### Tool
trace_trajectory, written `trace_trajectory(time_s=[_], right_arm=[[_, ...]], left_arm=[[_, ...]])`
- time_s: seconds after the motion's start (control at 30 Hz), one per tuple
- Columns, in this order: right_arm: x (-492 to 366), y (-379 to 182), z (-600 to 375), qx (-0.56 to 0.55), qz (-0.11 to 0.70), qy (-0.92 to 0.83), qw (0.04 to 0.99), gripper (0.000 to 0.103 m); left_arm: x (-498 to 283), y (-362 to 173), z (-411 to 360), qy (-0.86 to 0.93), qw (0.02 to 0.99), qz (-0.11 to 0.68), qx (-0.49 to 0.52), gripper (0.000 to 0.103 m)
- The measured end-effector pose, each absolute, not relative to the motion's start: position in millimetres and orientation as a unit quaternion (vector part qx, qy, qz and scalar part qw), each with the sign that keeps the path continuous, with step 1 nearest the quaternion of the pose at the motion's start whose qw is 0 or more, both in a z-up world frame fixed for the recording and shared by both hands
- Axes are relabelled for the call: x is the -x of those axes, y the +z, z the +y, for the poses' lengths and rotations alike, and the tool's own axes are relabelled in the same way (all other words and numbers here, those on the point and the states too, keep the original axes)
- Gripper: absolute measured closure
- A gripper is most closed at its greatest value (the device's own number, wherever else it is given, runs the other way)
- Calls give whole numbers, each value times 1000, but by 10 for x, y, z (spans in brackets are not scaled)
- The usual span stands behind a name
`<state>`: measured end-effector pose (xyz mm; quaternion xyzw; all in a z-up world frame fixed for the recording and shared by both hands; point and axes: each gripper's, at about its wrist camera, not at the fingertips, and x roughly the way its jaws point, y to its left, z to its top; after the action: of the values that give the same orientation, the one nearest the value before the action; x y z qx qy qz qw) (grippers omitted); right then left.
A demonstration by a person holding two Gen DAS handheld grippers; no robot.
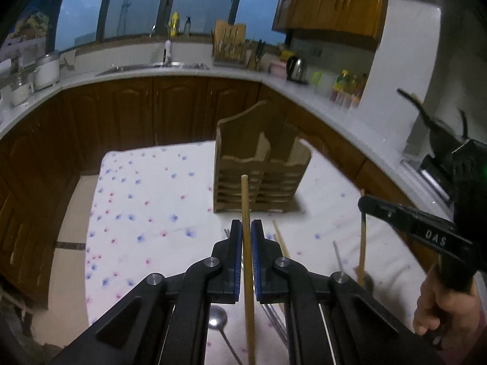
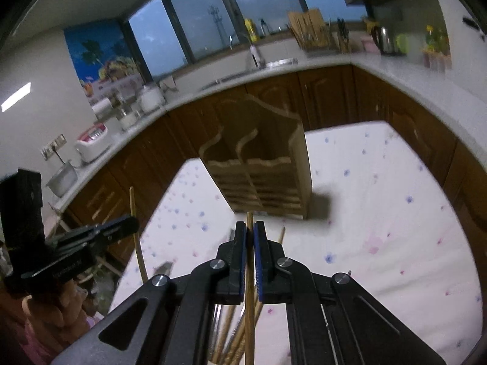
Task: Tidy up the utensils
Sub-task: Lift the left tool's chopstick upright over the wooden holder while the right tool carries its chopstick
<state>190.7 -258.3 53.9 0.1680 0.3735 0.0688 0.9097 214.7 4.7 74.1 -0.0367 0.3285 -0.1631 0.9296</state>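
My left gripper [image 1: 246, 223] is shut on a wooden chopstick [image 1: 245, 194] that stands nearly upright, lifted above the table. My right gripper [image 2: 250, 225] is shut on a second, thinner wooden chopstick [image 2: 250, 217], also upright and off the table. A wooden two-compartment utensil holder [image 1: 261, 164] [image 2: 264, 179] stands on the flowered tablecloth beyond both grippers. Each gripper shows in the other's view: the right gripper [image 1: 365, 205] with its chopstick [image 1: 362, 243], the left gripper [image 2: 132, 223] with its chopstick [image 2: 135, 231].
Under the grippers lie a metal spoon [image 1: 217, 316], metal chopsticks [image 1: 274, 319] and several wooden chopsticks [image 2: 231, 331]. The flowered tablecloth [image 1: 146, 200] ends at the left over the floor. A kitchen counter [image 1: 334, 103] with brown cabinets runs behind. A person's hand [image 1: 441, 301] grips the right handle.
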Motion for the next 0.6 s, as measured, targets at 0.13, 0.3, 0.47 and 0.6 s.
trace_trajectory(time_s=[0.13, 0.3, 0.47, 0.6], right_arm=[[-1785, 792, -2599, -166, 342, 71, 922, 98], [-1703, 972, -2618, -162, 317, 65, 932, 98], [-1668, 1087, -2663, -165, 301, 64, 937, 98], [-1668, 1185, -2678, -162, 286, 59, 943, 98]], left_arm=[[-1890, 891, 111, -166, 937, 304, 39, 99], [-1712, 985, 157, -166, 944, 283, 40, 99], [-1657, 1041, 181, -168, 947, 272, 41, 99], [-1645, 1079, 195, -167, 949, 265, 43, 99]])
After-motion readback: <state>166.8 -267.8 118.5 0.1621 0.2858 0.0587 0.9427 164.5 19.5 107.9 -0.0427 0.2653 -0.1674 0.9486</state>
